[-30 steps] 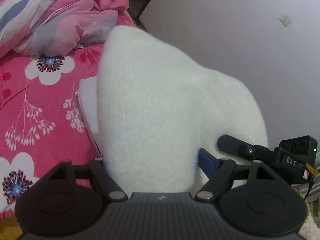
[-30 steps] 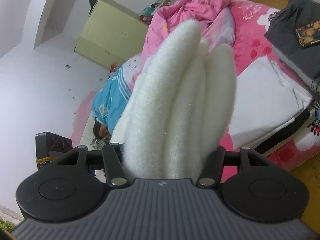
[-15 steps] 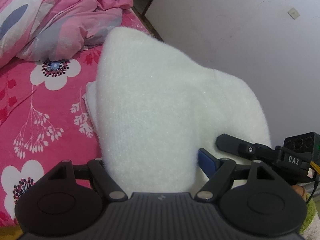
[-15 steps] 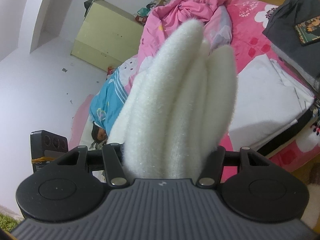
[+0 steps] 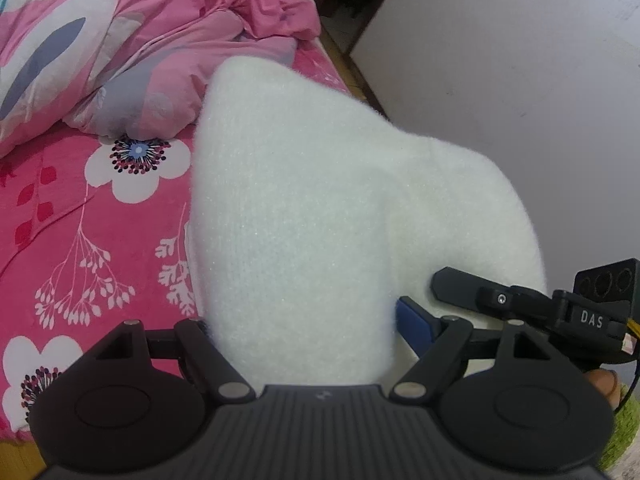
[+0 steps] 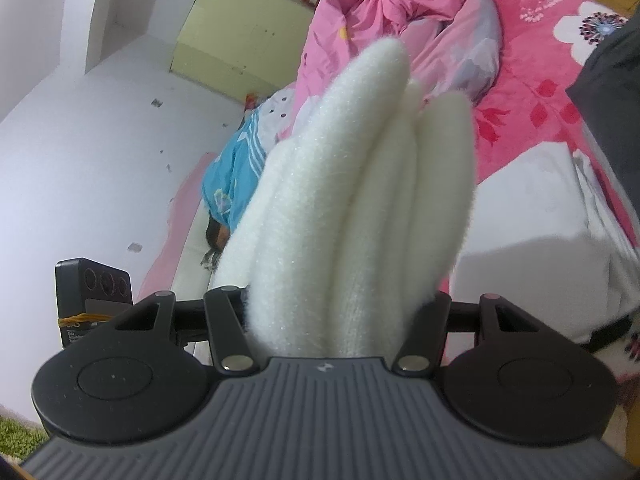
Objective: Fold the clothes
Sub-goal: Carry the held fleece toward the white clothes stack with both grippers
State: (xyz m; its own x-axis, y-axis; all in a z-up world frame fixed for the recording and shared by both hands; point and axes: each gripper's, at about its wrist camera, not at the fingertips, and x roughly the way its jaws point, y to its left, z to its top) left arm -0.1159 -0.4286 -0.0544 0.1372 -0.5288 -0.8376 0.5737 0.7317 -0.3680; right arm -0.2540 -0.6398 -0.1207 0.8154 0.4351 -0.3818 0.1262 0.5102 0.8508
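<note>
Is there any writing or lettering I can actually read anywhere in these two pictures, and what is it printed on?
"DAS": white letters on the black arm of the other gripper, at the right edge of the left wrist view.
Label on the black box at the left of the right wrist view: too small and blurred to read.
Small logo on the grey gripper body: a mark, no readable letters.
Nothing else reads as text.

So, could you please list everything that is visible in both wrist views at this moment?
sweater: 1, white, fluffy, held by both grippers above the bed
sheet: 1, pink floral, on the bed
quilt: 1, pink, bunched at the bed's far end
cabinet: 1, pale yellow, by the wall
white cloth: 1, flat on the bed
dark garment: 1, grey, right edge
left gripper: 1, black
right gripper: 1, black
</note>
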